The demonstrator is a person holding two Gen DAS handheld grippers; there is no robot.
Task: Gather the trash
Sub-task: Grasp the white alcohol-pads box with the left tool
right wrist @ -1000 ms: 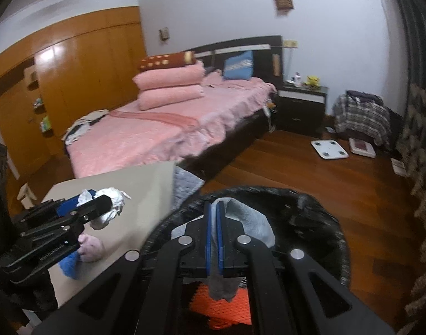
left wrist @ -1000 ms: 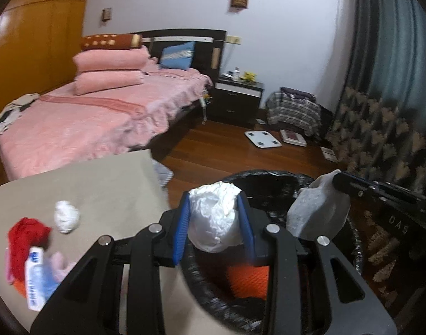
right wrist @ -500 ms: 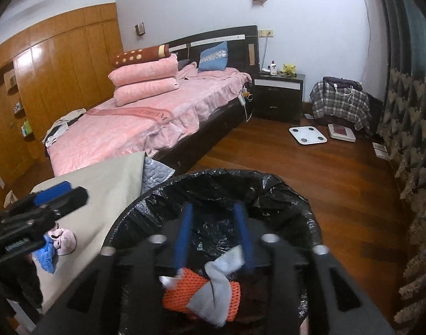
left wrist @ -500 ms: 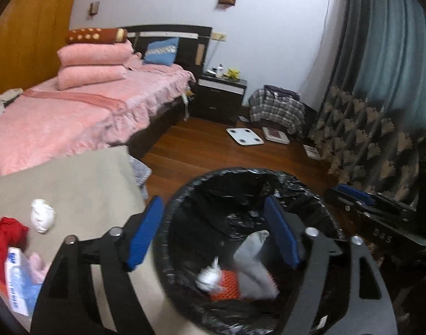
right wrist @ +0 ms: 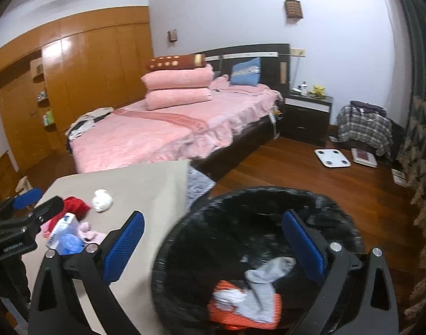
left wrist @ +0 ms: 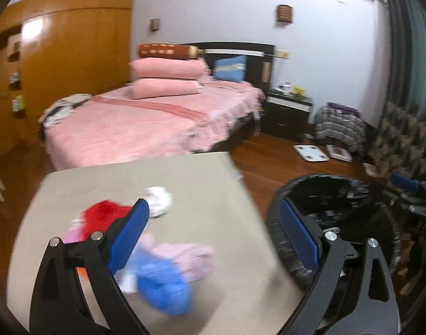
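Note:
My left gripper (left wrist: pixel 213 209) hangs over the beige table (left wrist: pixel 207 173), its jaws opening with nothing between them. Below it lie a white paper ball (left wrist: pixel 158 201), a red item (left wrist: pixel 104 216), a pink cloth (left wrist: pixel 185 256) and a blue crumpled bag (left wrist: pixel 162 287). The black-lined bin (left wrist: pixel 338 192) stands to its right. My right gripper (right wrist: pixel 213 217) is above the bin (right wrist: pixel 255 195), jaws opening and empty. Inside the bin lie a grey rag (right wrist: pixel 263 284), an orange piece (right wrist: pixel 227 315) and a white wad (right wrist: pixel 227 296). The left gripper (right wrist: pixel 41 201) shows at the left edge of the right wrist view.
A pink bed (right wrist: pixel 157 134) stands behind the table, with a dark nightstand (right wrist: pixel 308 117) beside it. A white scale (right wrist: pixel 331 157) lies on the wooden floor. Patterned curtains (right wrist: pixel 419 167) hang at the right, and a wooden wardrobe (right wrist: pixel 81 83) lines the left wall.
Both grippers opened. The white wad fell from the left and the grey rag from the right into the bin. The left gripper swung left over the table.

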